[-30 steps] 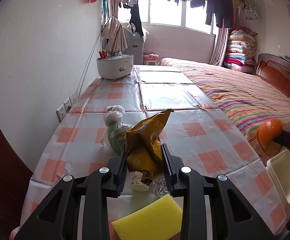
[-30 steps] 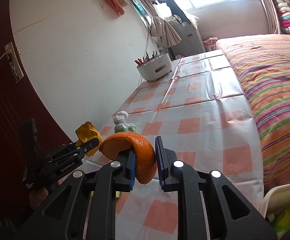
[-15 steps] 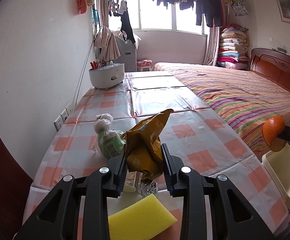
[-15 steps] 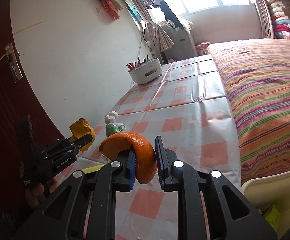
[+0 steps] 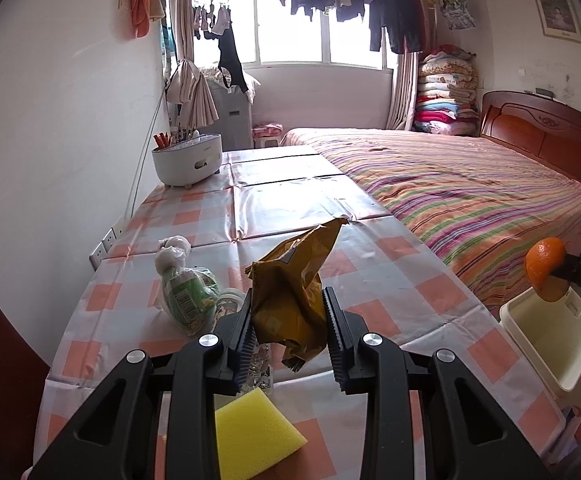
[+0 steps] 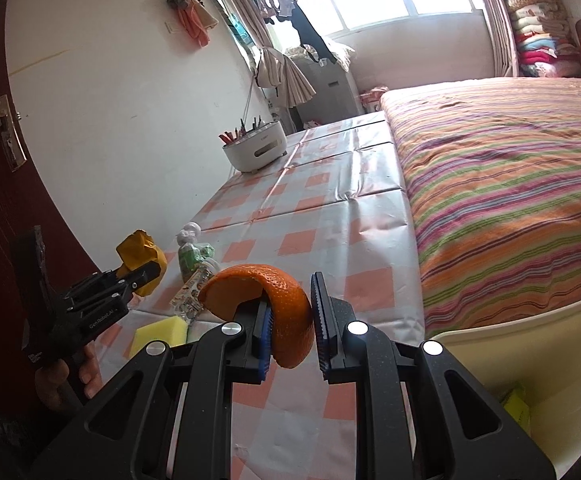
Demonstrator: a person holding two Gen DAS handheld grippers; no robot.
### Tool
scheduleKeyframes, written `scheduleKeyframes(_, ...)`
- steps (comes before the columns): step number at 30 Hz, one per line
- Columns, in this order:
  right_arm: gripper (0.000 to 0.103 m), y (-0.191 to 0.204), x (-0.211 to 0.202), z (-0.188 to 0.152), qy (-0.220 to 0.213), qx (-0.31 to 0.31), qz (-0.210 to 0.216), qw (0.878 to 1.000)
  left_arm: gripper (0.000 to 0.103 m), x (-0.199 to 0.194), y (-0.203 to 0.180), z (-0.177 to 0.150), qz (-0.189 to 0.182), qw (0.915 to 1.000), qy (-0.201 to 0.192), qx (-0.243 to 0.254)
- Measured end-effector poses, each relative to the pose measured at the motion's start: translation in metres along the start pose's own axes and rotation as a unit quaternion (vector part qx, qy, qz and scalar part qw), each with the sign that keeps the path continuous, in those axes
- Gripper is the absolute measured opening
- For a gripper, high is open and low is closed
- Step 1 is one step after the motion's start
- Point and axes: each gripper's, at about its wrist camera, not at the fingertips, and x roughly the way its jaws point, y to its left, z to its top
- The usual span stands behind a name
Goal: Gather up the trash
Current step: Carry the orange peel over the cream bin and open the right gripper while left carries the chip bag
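My left gripper (image 5: 288, 332) is shut on a crumpled yellow snack bag (image 5: 290, 296) and holds it above the near end of the checked table (image 5: 374, 280). My right gripper (image 6: 290, 322) holds an orange peel (image 6: 278, 296); the jaws look slightly parted around it. In the left wrist view the peel (image 5: 544, 266) hangs just over the cream bin (image 5: 550, 332) at the table's right side. The bin also shows in the right wrist view (image 6: 530, 360). A knotted green-and-white plastic bag (image 5: 182, 288) and a clear wrapper (image 5: 260, 364) lie on the table.
A yellow sponge (image 5: 254, 436) lies at the table's near edge. A white utensil holder (image 5: 188, 158) stands at the far left. A bed with a striped cover (image 5: 470, 196) runs along the table's right side. The wall with sockets (image 5: 102, 246) is on the left.
Both grippers pulled back and rose a little with their loads. The right gripper moved right, so more of the bin shows, and its jaws look slightly wider around the peel.
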Motion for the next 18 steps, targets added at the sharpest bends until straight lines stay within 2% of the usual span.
scheduleKeyframes(8,0.017,-0.016,-0.016,-0.01,-0.006,0.009,-0.047,0.999,0.031,-0.007,-0.018,0.003,-0.023,0.9997,-0.008,0.007)
scheduleKeyframes(13,0.017,-0.024,-0.024,-0.013,-0.012,0.002,-0.105,0.994,0.031,-0.009,-0.027,0.003,-0.034,0.9993,-0.01,0.013)
scheduleKeyframes(18,0.017,-0.029,-0.033,-0.018,-0.015,0.009,-0.133,0.991,0.031,-0.01,-0.037,0.002,-0.046,0.9987,-0.009,0.021)
